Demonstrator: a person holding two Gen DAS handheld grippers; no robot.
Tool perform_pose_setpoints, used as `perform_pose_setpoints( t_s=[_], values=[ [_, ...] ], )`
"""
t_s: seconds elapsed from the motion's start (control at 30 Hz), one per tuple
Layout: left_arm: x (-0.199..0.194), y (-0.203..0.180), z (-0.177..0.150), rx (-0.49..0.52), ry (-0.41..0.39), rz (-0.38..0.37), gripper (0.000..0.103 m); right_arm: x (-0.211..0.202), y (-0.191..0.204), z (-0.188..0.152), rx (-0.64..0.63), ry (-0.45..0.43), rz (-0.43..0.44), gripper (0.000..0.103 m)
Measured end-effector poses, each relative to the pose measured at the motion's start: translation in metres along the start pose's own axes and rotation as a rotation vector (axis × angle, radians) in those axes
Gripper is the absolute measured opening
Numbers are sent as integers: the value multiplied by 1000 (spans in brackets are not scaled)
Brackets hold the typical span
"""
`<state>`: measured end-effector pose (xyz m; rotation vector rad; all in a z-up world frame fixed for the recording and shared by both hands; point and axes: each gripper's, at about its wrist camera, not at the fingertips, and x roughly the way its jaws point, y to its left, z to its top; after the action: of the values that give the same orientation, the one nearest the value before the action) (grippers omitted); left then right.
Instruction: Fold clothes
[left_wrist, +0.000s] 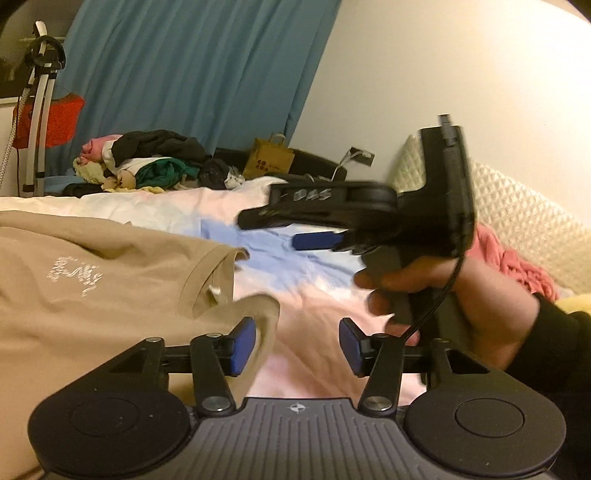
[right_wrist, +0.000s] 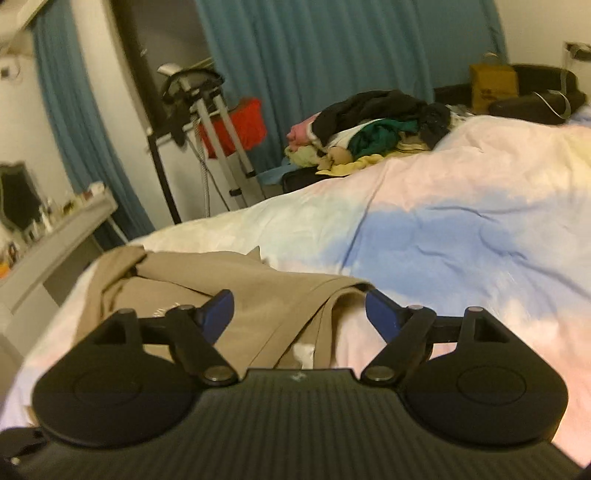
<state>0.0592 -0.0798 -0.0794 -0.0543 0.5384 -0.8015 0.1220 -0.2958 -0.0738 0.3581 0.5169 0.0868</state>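
A tan T-shirt (left_wrist: 110, 280) with a white print lies spread on the pastel bed cover (left_wrist: 317, 291), its collar and a shoulder edge towards the middle. My left gripper (left_wrist: 297, 345) is open just above the shirt's near edge, and the cloth touches the left pad. The right gripper (left_wrist: 269, 232), held by a hand (left_wrist: 461, 295), hovers over the bed beyond the collar. In the right wrist view my right gripper (right_wrist: 299, 314) stands open over the folded edge of the tan T-shirt (right_wrist: 266, 295). Nothing is pinched between its pads.
A pile of mixed clothes (left_wrist: 147, 166) (right_wrist: 373, 125) sits at the bed's far end beside a brown paper bag (left_wrist: 269, 158). A pink garment (left_wrist: 517, 266) lies by a quilted white pillow (left_wrist: 517, 206). A steamer stand (right_wrist: 210, 110) and a shelf (right_wrist: 55, 229) stand off the bed's left side.
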Motion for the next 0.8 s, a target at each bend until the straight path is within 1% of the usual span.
perform_pose_setpoints(
  t_s=[0.03,0.1,0.13,0.23,0.3,0.37,0.4,0.47,0.53,0.6,0.7,0.8],
  values=[
    [-8,-3,-1,11,4,9,57,-9,0,-1,16,-13,1,80],
    [-25,-9,-2,30,-5,31,65,-24,-1,-5,52,-25,-16,80],
    [-30,-9,-2,34,-12,51,67,-31,0,-7,55,-31,-22,80],
    [-35,-7,5,24,-16,123,70,-45,3,-12,67,-42,-33,80],
    [-35,-5,12,33,-14,179,76,-53,2,-13,98,-51,-27,80],
    [-27,0,22,56,0,261,80,-59,-1,-15,132,-60,-10,80],
    [-21,3,28,66,15,300,82,-61,-4,-16,147,-63,-9,80],
    [-4,12,39,99,82,365,82,-60,-8,-18,171,-57,-12,80],
    [18,22,51,144,150,404,82,-56,-14,-18,197,-43,-12,80],
    [39,30,63,172,192,432,82,-50,-21,-19,230,-28,-21,80],
    [80,45,84,188,236,437,83,-44,-37,-21,323,-19,-17,80],
    [126,50,101,233,259,406,83,-39,-56,-22,415,-23,-7,80]
  ],
)
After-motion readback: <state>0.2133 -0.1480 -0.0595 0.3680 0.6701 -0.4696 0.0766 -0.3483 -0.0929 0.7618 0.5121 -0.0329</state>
